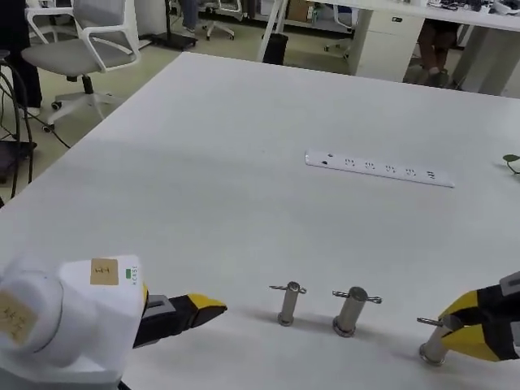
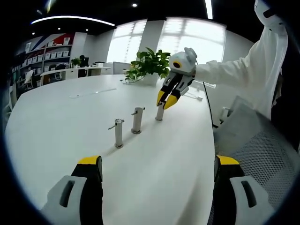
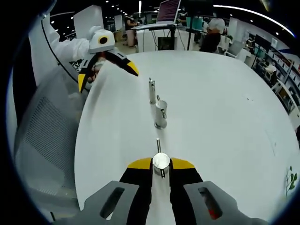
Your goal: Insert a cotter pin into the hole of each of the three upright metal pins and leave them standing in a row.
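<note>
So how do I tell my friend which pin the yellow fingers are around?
Look at the white table, near its front edge, where three metal pins stand in a row. It's the right-end pin, held between the right gripper's yellow fingers; the middle pin and left pin stand free.

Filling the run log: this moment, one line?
left gripper open | right gripper at third pin | two cotter pins seated
</note>
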Motion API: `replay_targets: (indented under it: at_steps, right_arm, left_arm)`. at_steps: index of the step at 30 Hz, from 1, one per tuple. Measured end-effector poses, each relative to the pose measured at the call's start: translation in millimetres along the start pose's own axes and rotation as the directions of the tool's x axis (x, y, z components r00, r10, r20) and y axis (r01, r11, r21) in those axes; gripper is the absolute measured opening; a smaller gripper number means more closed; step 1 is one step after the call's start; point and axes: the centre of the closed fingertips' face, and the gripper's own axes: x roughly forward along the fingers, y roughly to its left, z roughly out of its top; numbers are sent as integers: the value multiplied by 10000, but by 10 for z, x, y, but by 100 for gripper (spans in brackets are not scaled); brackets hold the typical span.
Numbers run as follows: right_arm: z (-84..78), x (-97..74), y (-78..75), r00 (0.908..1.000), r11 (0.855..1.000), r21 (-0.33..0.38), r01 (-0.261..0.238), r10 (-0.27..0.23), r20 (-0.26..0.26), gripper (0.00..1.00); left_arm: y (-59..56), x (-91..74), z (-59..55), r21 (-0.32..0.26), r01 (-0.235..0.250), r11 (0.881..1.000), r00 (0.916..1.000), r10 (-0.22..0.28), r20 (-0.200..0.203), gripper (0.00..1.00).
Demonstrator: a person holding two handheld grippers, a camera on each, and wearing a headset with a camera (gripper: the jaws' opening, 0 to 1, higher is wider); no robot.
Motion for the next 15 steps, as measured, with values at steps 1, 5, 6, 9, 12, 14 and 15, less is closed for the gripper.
replay_targets:
  at_steps: [1, 5, 6, 9, 12, 14, 15]
  right_arm:
    - [-5, 0, -6, 10000, 10000, 2, -3, 3, 7, 7]
    - [-15, 6, -29, 10000, 10000, -5, 8, -8, 58, 7]
    - [-18, 8, -36, 10000, 10000, -14, 17, -17, 58, 7]
    - [-23, 17, -55, 10000, 10000, 5, 10, -10, 92, 7]
    - [-18, 27, -74, 9999, 10000, 0, 12, -12, 129, 7]
    - [-8, 36, -79, 9998, 10000, -47, -27, 28, 172, 7]
    - [-2, 39, -79, 9998, 10000, -61, -45, 46, 191, 7]
  left_arm:
    - [-3, 0, 0, -16, 5, 10000, 10000, -5, -31, 99]
    - [8, 2, 11, -6, -53, 10000, 10000, 52, -45, 99]
    - [9, 2, 13, -9, -59, 10000, 10000, 59, -45, 99]
    - [11, 1, 25, 2, -90, 10000, 10000, 90, -26, 99]
    - [11, -3, 22, -26, -105, 9999, 9999, 105, -35, 99]
    - [21, -10, 13, -34, -168, 9999, 9998, 168, -72, 98]
    - [18, -13, 15, -36, -166, 9999, 9998, 166, -67, 98]
